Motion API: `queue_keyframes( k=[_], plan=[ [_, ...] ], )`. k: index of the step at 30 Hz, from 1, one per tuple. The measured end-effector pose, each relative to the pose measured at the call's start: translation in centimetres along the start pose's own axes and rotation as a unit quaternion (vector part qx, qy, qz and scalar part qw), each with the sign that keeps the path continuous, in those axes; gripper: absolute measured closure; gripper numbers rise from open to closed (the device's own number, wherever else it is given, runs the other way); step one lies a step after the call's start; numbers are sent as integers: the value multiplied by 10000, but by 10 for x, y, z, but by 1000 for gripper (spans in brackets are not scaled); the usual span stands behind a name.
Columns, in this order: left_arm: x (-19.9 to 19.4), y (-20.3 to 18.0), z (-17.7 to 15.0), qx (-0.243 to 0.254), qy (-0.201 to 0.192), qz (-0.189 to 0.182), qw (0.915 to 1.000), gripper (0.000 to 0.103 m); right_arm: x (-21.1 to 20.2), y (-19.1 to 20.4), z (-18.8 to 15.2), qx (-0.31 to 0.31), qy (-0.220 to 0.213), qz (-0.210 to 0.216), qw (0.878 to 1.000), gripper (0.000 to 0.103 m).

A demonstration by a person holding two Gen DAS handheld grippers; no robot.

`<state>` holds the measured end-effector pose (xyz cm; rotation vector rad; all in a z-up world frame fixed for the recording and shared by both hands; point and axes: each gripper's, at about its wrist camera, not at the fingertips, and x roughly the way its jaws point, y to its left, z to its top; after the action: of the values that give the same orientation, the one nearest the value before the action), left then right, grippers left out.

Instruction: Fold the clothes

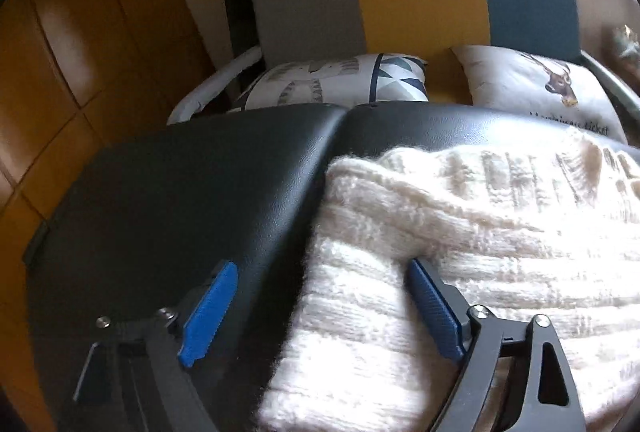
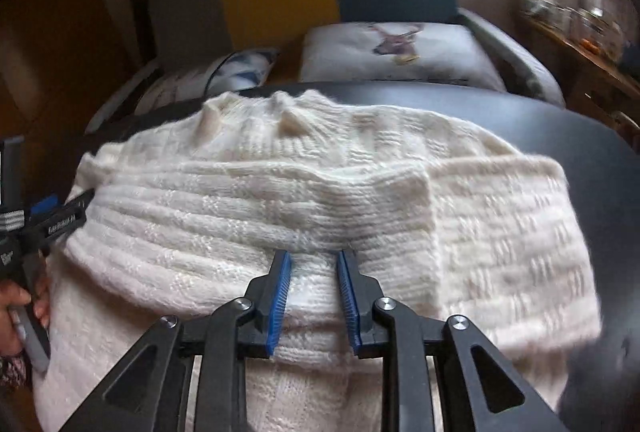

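With your left gripper [image 1: 320, 308] wide open over the left edge of the sweater [image 2: 320, 200], which lies partly folded on the black bench [image 1: 180, 192], and your right gripper [image 2: 313, 296] narrow and empty, pinch this soft, bulky knit at a doubled edge.

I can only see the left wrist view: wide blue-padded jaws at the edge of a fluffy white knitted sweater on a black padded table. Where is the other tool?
Observer: The black right gripper with blue pads hangs over the middle of the white knitted sweater, jaws slightly apart.
Operator: Is anything folded yet?
Observer: Yes, one sleeve lies folded across the body.
Operator: Who holds my tool?
Observer: A hand grips the left gripper by its handle.
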<state>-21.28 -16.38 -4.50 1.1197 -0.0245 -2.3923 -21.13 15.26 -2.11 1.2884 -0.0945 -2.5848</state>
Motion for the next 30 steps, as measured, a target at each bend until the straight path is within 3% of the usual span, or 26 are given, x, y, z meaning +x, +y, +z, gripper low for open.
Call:
queue_keyframes(
  k=[3,6,10,15,19,23,27,30],
  plan=[
    [8,10,6,-224,158,-307,9992,7,4,-2,0,334,-162,-48,9993,80],
    [10,19,12,-422,302,-582,9970,8,3,-6,11,522,25,201,9984,80],
    [-35,23,-11,-533,190,-734,9957,13,-22,-8,19,744,-137,383,9964,78],
    [-67,4,-36,-40,-5,-1209,9927,15,-18,5,25,429,-126,324,9985,78],
    [-72,-12,-58,342,22,-981,9946,15,3,0,17,431,82,124,9990,78],
    [-64,-8,-62,198,228,-1001,9945,11,6,-5,6,297,-199,25,9994,80],
    [-61,-4,-63,94,266,-1029,9943,7,8,1,7,202,-225,-131,9995,80],
    [-62,-2,-62,68,293,-1047,9941,7,1,-2,9,346,-163,9,9993,79]
  ],
)
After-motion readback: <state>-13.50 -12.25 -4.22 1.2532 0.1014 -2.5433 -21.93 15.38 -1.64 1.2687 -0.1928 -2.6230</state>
